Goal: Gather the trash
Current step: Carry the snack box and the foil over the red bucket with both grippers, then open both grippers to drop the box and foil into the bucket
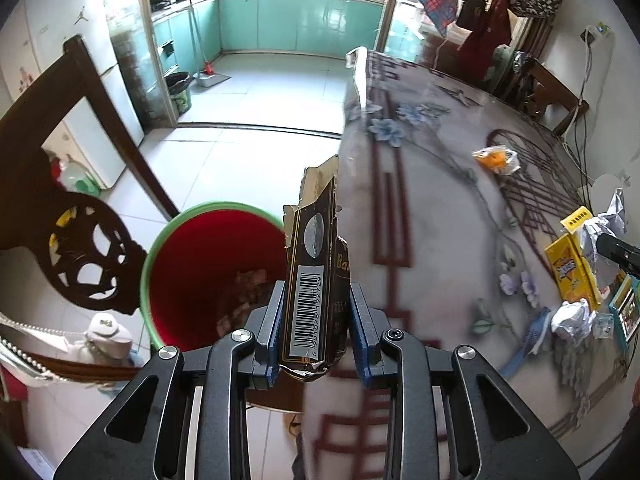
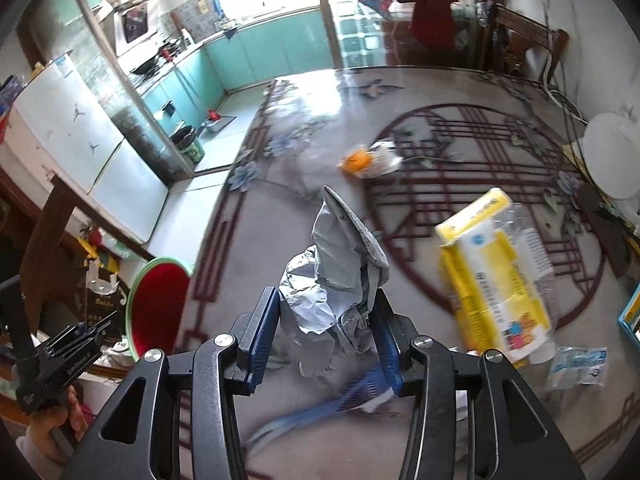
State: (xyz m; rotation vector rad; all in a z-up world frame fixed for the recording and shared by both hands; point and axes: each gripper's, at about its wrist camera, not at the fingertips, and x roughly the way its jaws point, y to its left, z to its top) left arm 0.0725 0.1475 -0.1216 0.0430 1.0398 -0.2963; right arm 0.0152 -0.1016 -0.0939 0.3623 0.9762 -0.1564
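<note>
My left gripper [image 1: 316, 320] is shut on a torn black carton with a barcode [image 1: 316, 280], held just beside the table edge next to the red bin with a green rim [image 1: 212, 272]. My right gripper [image 2: 324, 332] is shut on a crumpled grey plastic bag [image 2: 340, 276], held above the table. The bin also shows in the right wrist view [image 2: 160, 308], beside the left gripper [image 2: 76, 344]. On the table lie an orange-and-clear wrapper [image 2: 368, 160], a yellow package [image 2: 496, 276] and a clear wrapper [image 2: 576, 368].
A dark carved wooden chair [image 1: 76, 216] stands left of the bin. The round table [image 1: 432, 208] has a floral glass top. A blue plastic swatter [image 2: 320, 404] lies under my right gripper. A white round object [image 2: 612, 156] and cables sit at the table's far right.
</note>
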